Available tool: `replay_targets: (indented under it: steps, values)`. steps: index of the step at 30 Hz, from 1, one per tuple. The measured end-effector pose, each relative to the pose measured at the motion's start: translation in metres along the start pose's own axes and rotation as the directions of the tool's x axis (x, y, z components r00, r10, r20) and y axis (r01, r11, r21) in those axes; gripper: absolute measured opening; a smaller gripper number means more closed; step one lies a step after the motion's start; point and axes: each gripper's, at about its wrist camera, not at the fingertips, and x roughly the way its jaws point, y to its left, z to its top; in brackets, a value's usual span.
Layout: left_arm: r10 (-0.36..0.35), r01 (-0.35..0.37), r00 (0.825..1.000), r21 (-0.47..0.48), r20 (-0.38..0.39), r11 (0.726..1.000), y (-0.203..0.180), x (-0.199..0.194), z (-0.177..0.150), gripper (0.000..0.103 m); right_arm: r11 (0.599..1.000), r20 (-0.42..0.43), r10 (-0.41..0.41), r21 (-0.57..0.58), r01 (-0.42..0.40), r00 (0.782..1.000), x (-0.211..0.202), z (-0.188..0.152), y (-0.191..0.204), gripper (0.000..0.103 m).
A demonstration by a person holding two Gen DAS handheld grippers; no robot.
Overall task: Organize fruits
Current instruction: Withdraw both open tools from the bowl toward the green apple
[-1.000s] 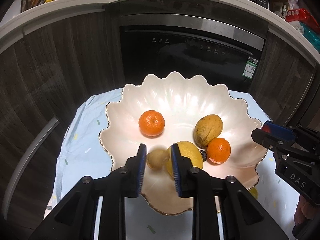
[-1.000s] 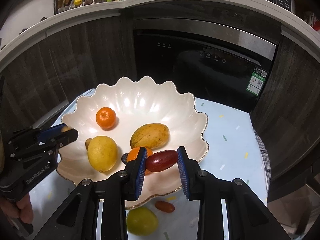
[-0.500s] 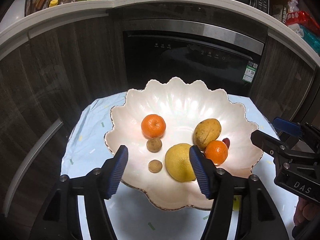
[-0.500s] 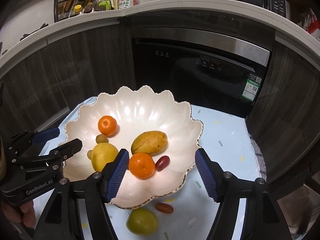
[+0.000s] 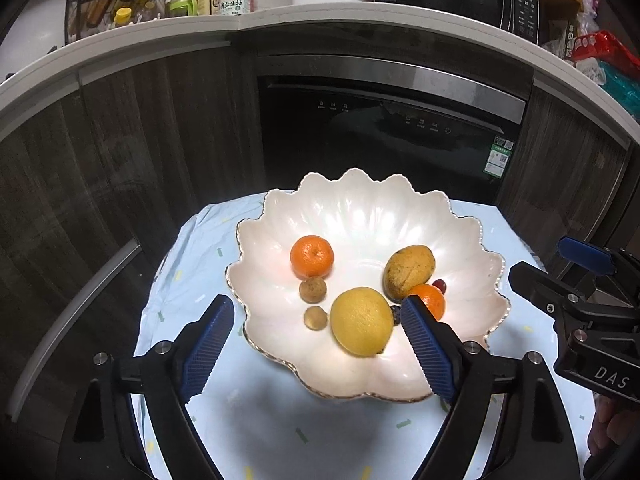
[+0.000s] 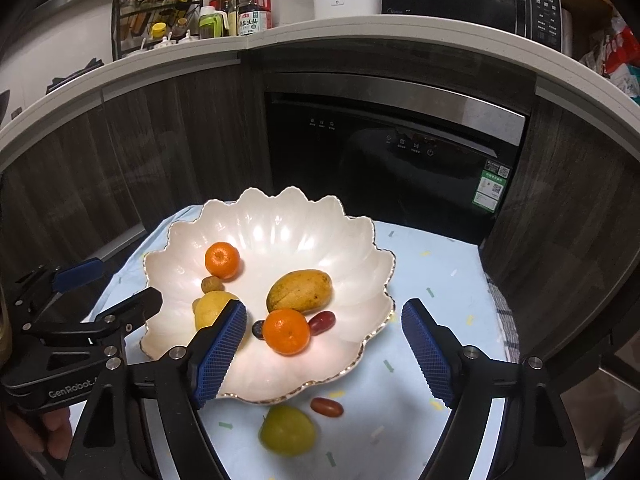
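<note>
Right gripper point(image 6: 324, 354) opening, empty, above scalloped bowl point(image 6: 352, 248).
Green fruit point(image 6: 287, 430), red grape tomato point(image 6: 327, 407) on worktop point(image 6: 436, 280) outside bowl.

In the white scalloped bowl point(image 6: 280, 224), the lemon point(image 6: 210, 310) sits half hidden behind a blue pad of the right gripper point(image 6: 322, 354). A small dark fruit point(image 6: 258, 329) beside the near tangerine point(image 6: 287, 331) is mostly covered, too little showing to name it. From the left wrist, that tangerine point(image 5: 430, 298) is part blocked by a pad, and the red fruit point(image 5: 439, 285) behind it barely peeks out. Labels on the bottles point(image 6: 252, 12) above the bowl are too small to read.
</note>
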Motion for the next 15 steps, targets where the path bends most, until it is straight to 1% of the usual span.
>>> replay_targets:
  steps: [2, 6, 8, 12, 15]
  values:
    - [0.001, -0.001, 1.000, 0.002, 0.003, 1.000, -0.003, -0.004, -0.002, 0.089, 1.000, 0.004, 0.000, 0.003, 0.000, 1.000, -0.004, -0.002, -0.002, 0.081]
    - [-0.009, 0.009, 1.000, 0.006, 0.005, 1.000, -0.011, -0.010, -0.005, 0.090, 1.000, 0.004, 0.000, 0.022, 0.000, 1.000, -0.012, -0.005, -0.009, 0.081]
    - [-0.014, 0.014, 1.000, 0.002, 0.007, 1.000, -0.015, -0.013, -0.007, 0.093, 1.000, 0.008, -0.004, 0.024, 0.004, 1.000, -0.017, -0.008, -0.012, 0.082]
    - [-0.027, 0.027, 1.000, 0.007, 0.010, 1.000, -0.026, -0.018, -0.013, 0.094, 1.000, 0.016, -0.012, 0.024, 0.011, 1.000, -0.026, -0.013, -0.020, 0.084]
    - [-0.038, 0.038, 0.999, 0.019, 0.010, 0.999, -0.035, -0.022, -0.018, 0.094, 1.000, 0.020, -0.023, 0.022, 0.022, 1.000, -0.032, -0.017, -0.027, 0.085]
